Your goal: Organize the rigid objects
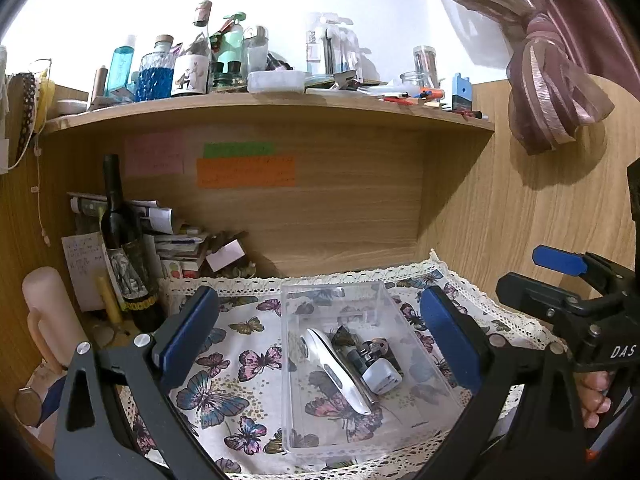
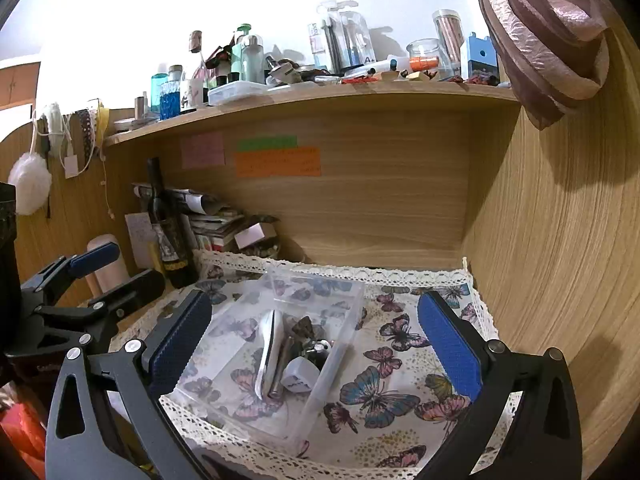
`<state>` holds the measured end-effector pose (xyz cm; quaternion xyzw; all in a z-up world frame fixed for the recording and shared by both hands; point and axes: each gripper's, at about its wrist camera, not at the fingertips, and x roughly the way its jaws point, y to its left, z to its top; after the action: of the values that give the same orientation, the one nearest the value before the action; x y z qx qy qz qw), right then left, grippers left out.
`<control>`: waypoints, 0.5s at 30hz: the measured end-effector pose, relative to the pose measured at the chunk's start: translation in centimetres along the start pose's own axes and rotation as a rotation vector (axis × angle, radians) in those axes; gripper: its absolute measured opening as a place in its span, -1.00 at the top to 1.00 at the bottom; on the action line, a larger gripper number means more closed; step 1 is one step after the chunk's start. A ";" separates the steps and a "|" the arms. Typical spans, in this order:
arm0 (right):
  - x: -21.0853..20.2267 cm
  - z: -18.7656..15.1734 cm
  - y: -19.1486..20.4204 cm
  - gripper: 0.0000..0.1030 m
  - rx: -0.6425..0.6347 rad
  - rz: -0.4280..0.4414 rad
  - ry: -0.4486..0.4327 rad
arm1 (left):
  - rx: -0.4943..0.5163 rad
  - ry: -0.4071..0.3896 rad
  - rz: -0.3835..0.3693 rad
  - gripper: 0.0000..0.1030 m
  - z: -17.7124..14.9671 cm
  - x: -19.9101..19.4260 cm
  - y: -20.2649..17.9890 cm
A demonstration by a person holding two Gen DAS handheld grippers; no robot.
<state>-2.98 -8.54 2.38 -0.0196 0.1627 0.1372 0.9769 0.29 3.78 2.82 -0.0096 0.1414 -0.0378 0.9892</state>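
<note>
Above the butterfly-printed cloth with a lace edge (image 1: pixel 224 384), the left tool (image 1: pixel 316 340) is hovering with its blue-padded fingers (image 1: pixel 188 336) spread wide and gripping nothing. Between those fingers, in the left wrist view, the clear rectangular plastic box (image 1: pixel 360 432) is sitting on the cloth, nearer the right-hand finger than the left-hand one. Inside the box, a white and silver curved handheld device (image 1: pixel 336 368) is lying lengthwise, with a small white cube-shaped charger (image 1: pixel 382 378) just beside it and some small dark metal pieces (image 1: pixel 370 350) bunched behind the charger; what those pieces are is too blurred to tell.

The right tool (image 2: pixel 316 340) is likewise hanging over the cloth with its fingers (image 2: pixel 450 344) wide apart and empty. In the right wrist view the same box (image 2: pixel 224 396) is lying towards the left-hand finger, with a bare stretch of cloth between it and the right-hand finger. Each tool is showing at the edge of the other's view, the right one (image 1: pixel 560 284) at the right of the left camera.

Further out, a dark glass wine bottle (image 1: pixel 122 248) is standing upright at the left of the wooden counter (image 1: pixel 132 326), next to a stack of papers and booklets (image 1: pixel 176 236). Pink, green and orange sticky notes (image 1: pixel 246 170) are sticking to the wooden back panel. A cluttered wooden shelf (image 1: pixel 280 106) is running above, and a mauve knotted curtain (image 1: pixel 552 80) is hanging at the right.
</note>
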 end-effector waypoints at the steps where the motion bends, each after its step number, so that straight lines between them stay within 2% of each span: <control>1: 0.0 0.0 0.1 -1.00 -0.001 -0.002 0.000 | -0.003 0.002 -0.002 -0.98 0.0 0.0 0.1; 15: 0.1 0.0 0.0 -1.00 -0.003 0.002 0.001 | -0.005 -0.017 -0.011 -0.98 0.1 -0.2 0.0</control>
<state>-2.93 -8.56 2.36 -0.0208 0.1628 0.1382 0.9767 0.11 3.75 2.99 -0.0131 0.1330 -0.0427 0.9901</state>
